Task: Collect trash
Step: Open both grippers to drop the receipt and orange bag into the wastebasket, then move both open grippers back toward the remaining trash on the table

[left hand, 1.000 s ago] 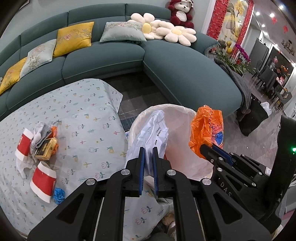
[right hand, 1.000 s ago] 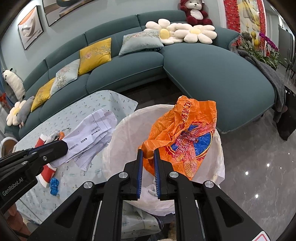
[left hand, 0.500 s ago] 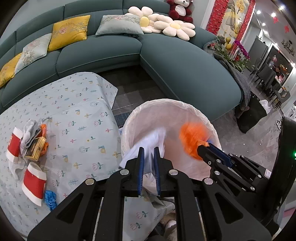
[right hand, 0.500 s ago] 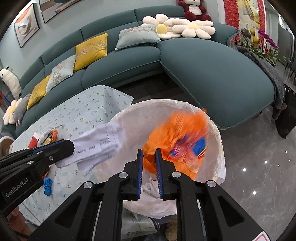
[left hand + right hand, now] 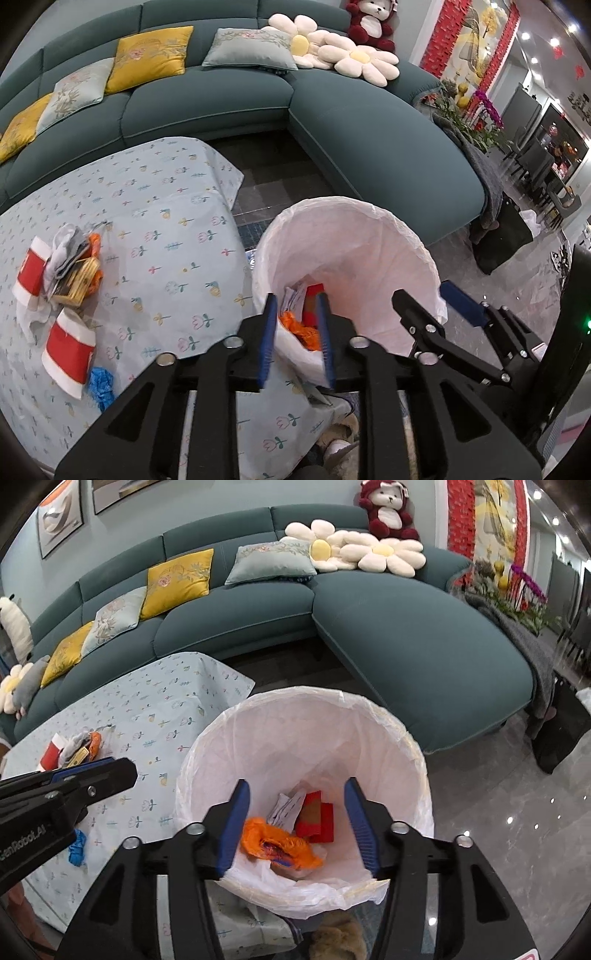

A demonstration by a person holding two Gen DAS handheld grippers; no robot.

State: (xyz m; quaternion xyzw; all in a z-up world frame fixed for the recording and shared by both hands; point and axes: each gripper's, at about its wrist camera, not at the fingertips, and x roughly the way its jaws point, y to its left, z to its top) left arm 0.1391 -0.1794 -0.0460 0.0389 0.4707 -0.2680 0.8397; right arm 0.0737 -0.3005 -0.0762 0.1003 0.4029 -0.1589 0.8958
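Fingers of the right gripper [image 5: 301, 821] stood spread apart, holding nothing, above the bin [image 5: 421, 760] with its white liner. Fingers of the left gripper [image 5: 297, 341] were likewise released over the bin's near edge. At the bottom of the bin lay the orange bag [image 5: 277, 843], the white paper [image 5: 286, 808] and a red box [image 5: 316, 818]. Beside the bin, on the counter [image 5: 166, 206] under a flowered cloth, more trash remained: two red-and-white cups [image 5: 68, 349], a blue scrap [image 5: 101, 382] and a crumpled pile [image 5: 72, 267]. Beyond stood a green sofa [image 5: 406, 635].
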